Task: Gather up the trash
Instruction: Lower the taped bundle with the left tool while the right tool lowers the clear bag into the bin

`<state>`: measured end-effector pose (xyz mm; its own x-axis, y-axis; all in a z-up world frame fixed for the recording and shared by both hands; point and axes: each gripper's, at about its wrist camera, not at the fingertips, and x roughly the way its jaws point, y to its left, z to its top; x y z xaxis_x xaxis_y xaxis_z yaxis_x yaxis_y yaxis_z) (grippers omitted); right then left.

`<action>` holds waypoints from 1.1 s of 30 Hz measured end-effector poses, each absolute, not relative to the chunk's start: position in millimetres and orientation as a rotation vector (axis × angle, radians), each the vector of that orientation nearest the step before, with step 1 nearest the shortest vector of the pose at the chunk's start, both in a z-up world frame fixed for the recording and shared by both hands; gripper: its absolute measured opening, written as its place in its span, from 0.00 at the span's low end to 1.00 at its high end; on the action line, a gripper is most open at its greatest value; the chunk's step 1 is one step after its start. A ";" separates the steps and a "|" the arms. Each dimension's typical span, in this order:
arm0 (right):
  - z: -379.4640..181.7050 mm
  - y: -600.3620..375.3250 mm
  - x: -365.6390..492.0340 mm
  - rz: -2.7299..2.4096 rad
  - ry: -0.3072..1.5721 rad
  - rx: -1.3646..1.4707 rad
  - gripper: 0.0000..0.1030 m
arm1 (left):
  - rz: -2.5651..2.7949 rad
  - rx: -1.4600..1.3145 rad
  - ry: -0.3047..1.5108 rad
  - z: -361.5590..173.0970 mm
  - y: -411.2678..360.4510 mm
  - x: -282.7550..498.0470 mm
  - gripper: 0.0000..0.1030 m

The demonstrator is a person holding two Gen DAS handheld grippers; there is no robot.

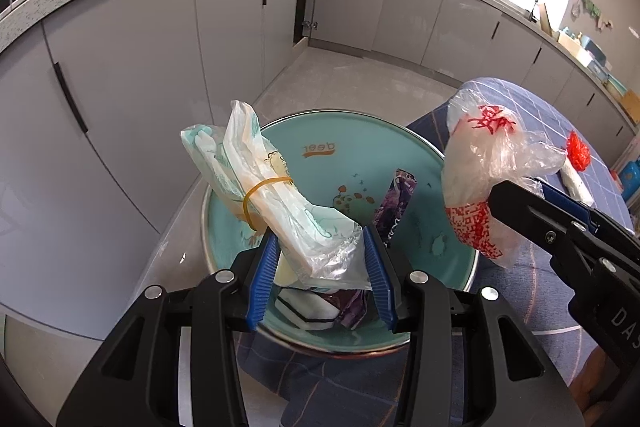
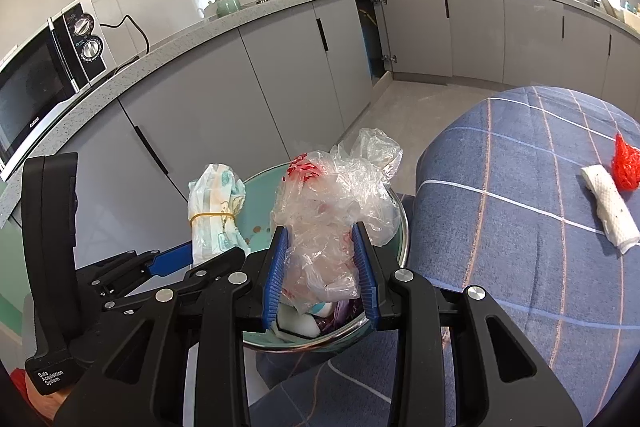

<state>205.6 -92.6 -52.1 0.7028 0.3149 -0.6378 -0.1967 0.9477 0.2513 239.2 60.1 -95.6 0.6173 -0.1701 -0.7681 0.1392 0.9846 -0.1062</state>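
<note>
A teal bowl (image 1: 320,131) with a steel rim stands at the table edge; it also shows in the right wrist view (image 2: 260,195). It holds a purple wrapper (image 1: 394,209) and a white packet (image 1: 308,311). My left gripper (image 1: 322,267) is shut on a folded white-and-green plastic bag bound with a yellow rubber band (image 1: 260,191), held above the bowl. My right gripper (image 2: 320,267) is shut on a crumpled clear bag with red print (image 2: 332,211), also over the bowl; that bag shows in the left wrist view (image 1: 480,183).
The table has a blue checked cloth (image 2: 520,267). On it lie a red net (image 2: 626,163) and a white rolled tissue (image 2: 608,207). Grey kitchen cabinets (image 2: 240,99) stand beyond, with a microwave (image 2: 44,75) on the counter.
</note>
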 end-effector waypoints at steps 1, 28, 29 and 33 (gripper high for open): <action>-52.3 -92.0 206.1 0.284 0.739 0.170 0.33 | -0.185 -0.032 0.889 -96.2 57.4 240.2 0.42; -80.7 -95.0 250.5 0.324 0.836 0.191 0.34 | -0.249 0.139 0.980 -128.1 42.8 267.7 0.45; -82.7 -94.7 252.2 0.332 0.844 0.192 0.34 | -0.255 0.148 0.984 -129.1 41.5 266.0 0.45; -88.9 -94.3 257.3 0.378 0.867 0.205 0.45 | -0.262 0.145 0.990 -131.5 42.1 263.4 0.47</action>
<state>257.3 -94.2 -88.9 0.5867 0.4034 -0.7022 -0.2393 0.9148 0.3255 263.4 42.1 -131.5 0.5207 -0.1520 -0.8401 0.2831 0.9591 0.0020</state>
